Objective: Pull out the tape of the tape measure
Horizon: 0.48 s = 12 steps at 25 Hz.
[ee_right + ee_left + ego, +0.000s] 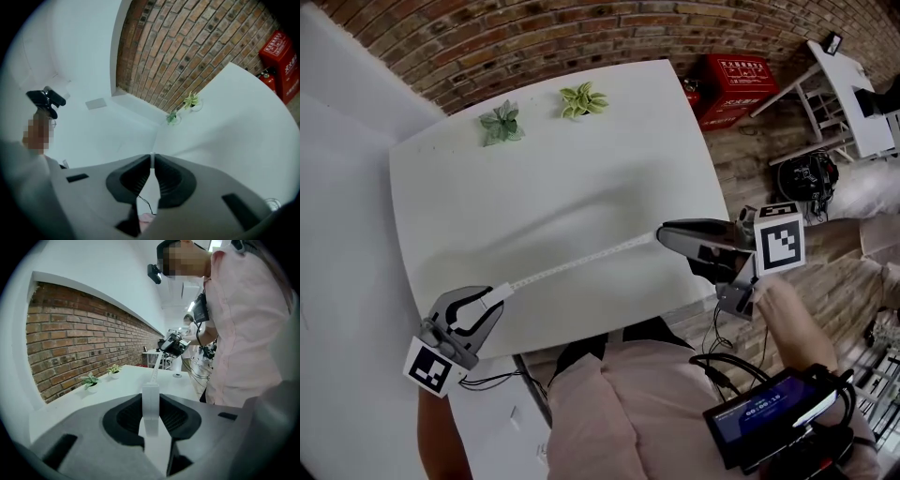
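Observation:
A thin white tape (581, 261) is stretched in the air above the white table (553, 178), running between my two grippers. At the lower left, my left gripper (495, 298) is shut on the small white tape measure case (501, 292). In the left gripper view the case (150, 406) stands upright between the jaws of the left gripper (151, 414), and the tape (155, 373) runs away to the right gripper (171, 344). My right gripper (662, 235) is shut on the tape's end (152, 158) at the table's right side. The right gripper view shows the jaws of the right gripper (152, 161) nearly touching.
Two small potted plants (501, 124) (582, 99) stand at the table's far edge by the brick wall (534, 37). A red box (739, 84) and white furniture (848, 89) are on the floor to the right. The person's torso (647, 403) is against the near edge.

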Tool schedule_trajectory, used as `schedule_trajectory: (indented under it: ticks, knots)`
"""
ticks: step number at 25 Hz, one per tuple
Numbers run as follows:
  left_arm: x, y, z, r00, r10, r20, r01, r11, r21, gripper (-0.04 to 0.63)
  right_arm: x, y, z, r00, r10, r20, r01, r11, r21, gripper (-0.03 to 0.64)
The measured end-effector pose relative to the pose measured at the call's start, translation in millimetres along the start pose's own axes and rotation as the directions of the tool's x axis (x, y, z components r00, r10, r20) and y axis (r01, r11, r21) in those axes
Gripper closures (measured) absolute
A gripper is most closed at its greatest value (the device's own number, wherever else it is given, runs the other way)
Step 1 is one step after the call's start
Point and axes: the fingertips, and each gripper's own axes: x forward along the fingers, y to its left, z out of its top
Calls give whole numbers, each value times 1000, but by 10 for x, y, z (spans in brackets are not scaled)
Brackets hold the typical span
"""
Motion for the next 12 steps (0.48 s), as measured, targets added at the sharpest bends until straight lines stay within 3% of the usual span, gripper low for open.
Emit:
schedule_trajectory:
  ticks: [12]
  knots:
    - [194, 130, -317, 998, -24, -50, 22, 999, -45, 491, 201, -441, -125, 999, -38, -23, 39, 998, 55, 580]
